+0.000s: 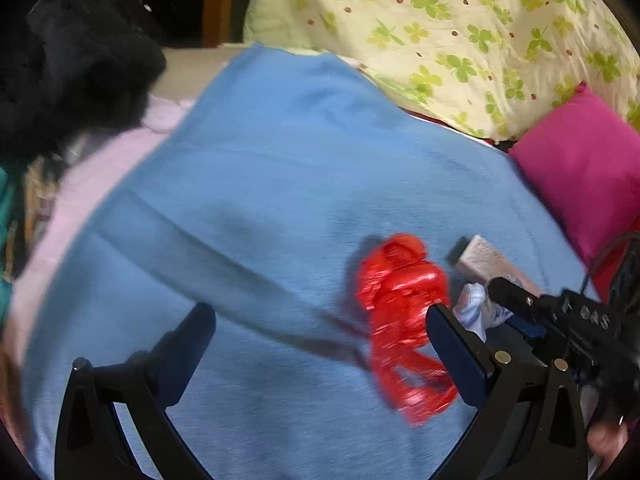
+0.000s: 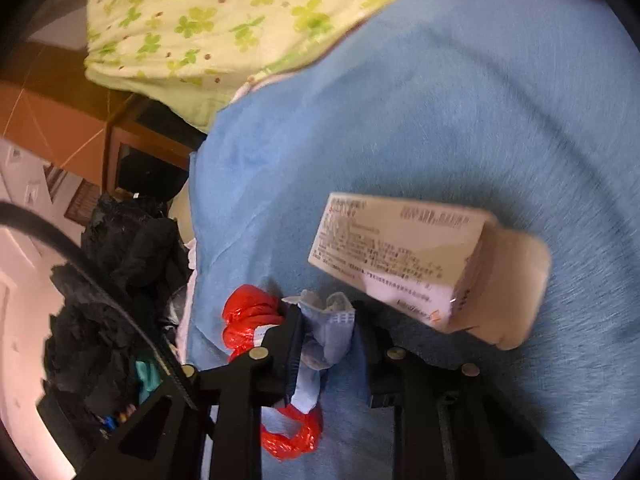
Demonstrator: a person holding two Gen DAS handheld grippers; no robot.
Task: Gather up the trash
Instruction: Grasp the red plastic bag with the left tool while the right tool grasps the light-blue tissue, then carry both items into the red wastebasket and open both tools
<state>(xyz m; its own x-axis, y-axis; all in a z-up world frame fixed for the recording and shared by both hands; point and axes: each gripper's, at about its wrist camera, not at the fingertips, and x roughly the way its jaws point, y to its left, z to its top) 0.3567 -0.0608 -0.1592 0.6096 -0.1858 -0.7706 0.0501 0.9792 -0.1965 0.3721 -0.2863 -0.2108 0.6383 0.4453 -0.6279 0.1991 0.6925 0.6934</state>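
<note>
the crumpled red plastic bag (image 1: 400,320) lies on the blue blanket (image 1: 248,208), and i'll place everything else from it. just beside the bag, on the side toward the magenta pillow (image 1: 580,168), sits a crumpled pale blue face mask (image 2: 328,328), and beyond that mask, still near the bag, lies the opened beige cardboard carton with printed text (image 2: 420,264), one end flap hanging loose

i judge the bag very light, soft and slippery; the film will slide between hard pads, so i'd pinch it at its thick bunched knot rather than at the loose handles. the mask looks light and limp, easy to grip anywhere on its wad. the carton seems light but stiff and likely to crush, best taken across its narrow sides

my right gripper (image 2: 326,344) has its jaws narrowed around the mask, which sits between them; one pad seems to touch it, but with the blur i cannot tell whether the pinch is fully made. its outer finger lies against the bag

my left gripper (image 1: 320,344) is spread wide and holds nothing, hanging over the blanket with one finger (image 1: 452,344) just in front of the bag's edge
</note>
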